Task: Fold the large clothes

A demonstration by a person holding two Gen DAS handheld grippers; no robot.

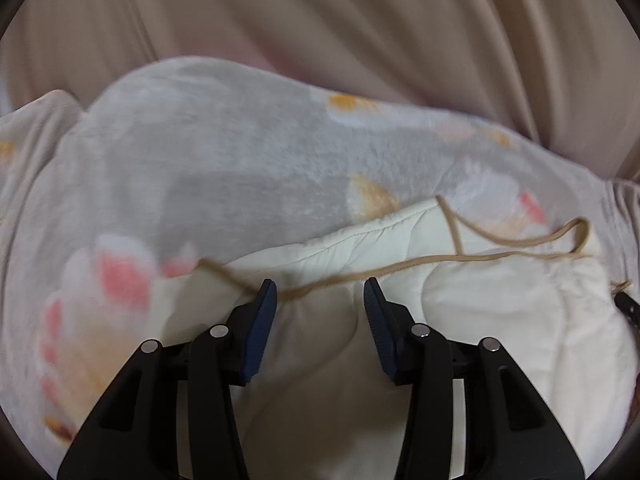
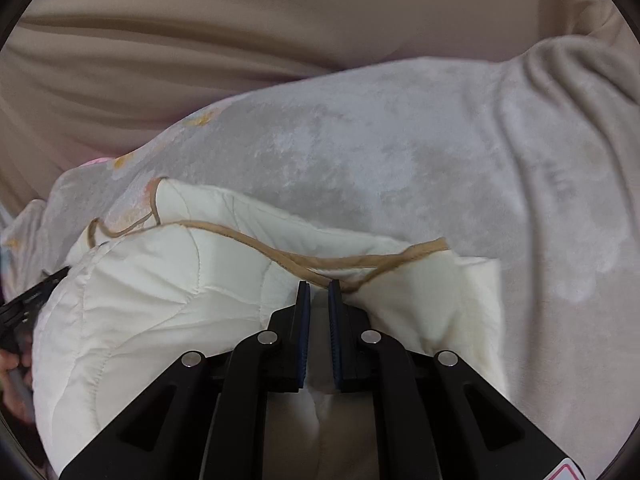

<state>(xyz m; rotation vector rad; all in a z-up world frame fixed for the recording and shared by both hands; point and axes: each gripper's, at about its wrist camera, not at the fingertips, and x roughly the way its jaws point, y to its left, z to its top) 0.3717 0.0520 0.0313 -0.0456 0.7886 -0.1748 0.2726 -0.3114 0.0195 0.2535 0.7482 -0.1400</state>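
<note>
A cream quilted garment (image 1: 480, 300) edged with tan piping (image 1: 400, 268) lies folded on a grey fleece layer (image 1: 220, 160) printed with pink and orange shapes. My left gripper (image 1: 320, 296) hovers over the cream fabric near its piped edge, jaws well apart, with the fabric bulging loosely below them. In the right wrist view the same cream garment (image 2: 160, 280) and piping (image 2: 248, 240) lie on the grey fleece (image 2: 380, 160). My right gripper (image 2: 319, 292) stands at the piped edge with a narrow gap; a pale fold shows in the gap, and the pads are not pressing on it.
A wrinkled beige sheet (image 1: 360, 20) (image 2: 200, 40) covers the surface beyond the fleece. The other gripper's black tip (image 1: 626, 306) shows at the right edge of the left wrist view, and a black gripper part (image 2: 32, 300) with a hand (image 2: 12, 360) at the left edge of the right one.
</note>
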